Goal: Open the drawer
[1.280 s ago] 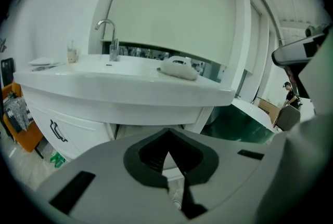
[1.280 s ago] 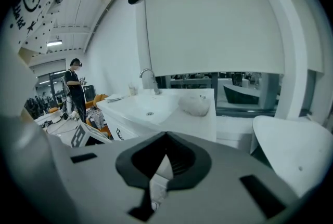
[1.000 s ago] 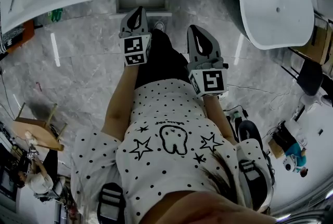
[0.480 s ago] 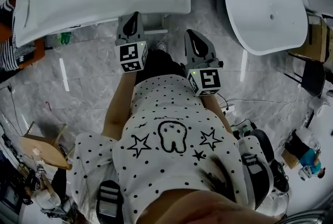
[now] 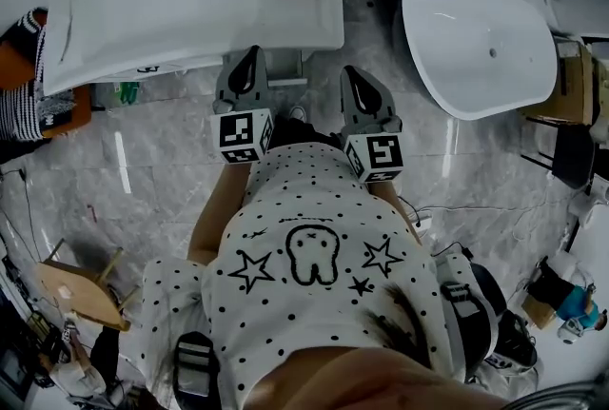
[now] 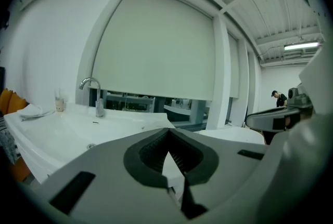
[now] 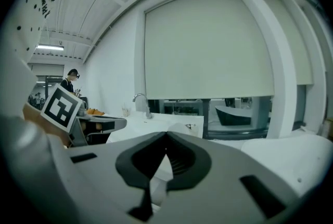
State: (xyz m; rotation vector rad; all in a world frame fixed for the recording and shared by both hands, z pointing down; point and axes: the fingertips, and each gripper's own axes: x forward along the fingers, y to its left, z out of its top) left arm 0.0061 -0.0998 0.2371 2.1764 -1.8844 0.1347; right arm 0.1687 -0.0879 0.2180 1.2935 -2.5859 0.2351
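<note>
A white washbasin counter point(image 5: 190, 9) with a faucet point(image 6: 96, 95) fills the upper left of the head view. No drawer front shows; whatever lies under the counter is hidden by its top. My left gripper point(image 5: 249, 66) is held up at the counter's front edge, its jaws shut and empty. My right gripper point(image 5: 355, 83) is beside it, a little nearer me, jaws together with nothing between them. In the left gripper view the left gripper point(image 6: 169, 132) points over the basin. In the right gripper view the right gripper point(image 7: 166, 134) faces the counter and a large blind.
A white freestanding bathtub point(image 5: 476, 28) stands at the right, close to the counter. The floor is grey marble with cables. A wooden stool point(image 5: 81, 280) is at the lower left, and a seated person point(image 5: 563, 296) at the lower right. Striped and orange items point(image 5: 24, 75) sit at the counter's left end.
Both grippers have risen toward the counter's front edge, the left one more. The head view has tilted up, so more of the basin and tub shows. Jaws stayed shut.
</note>
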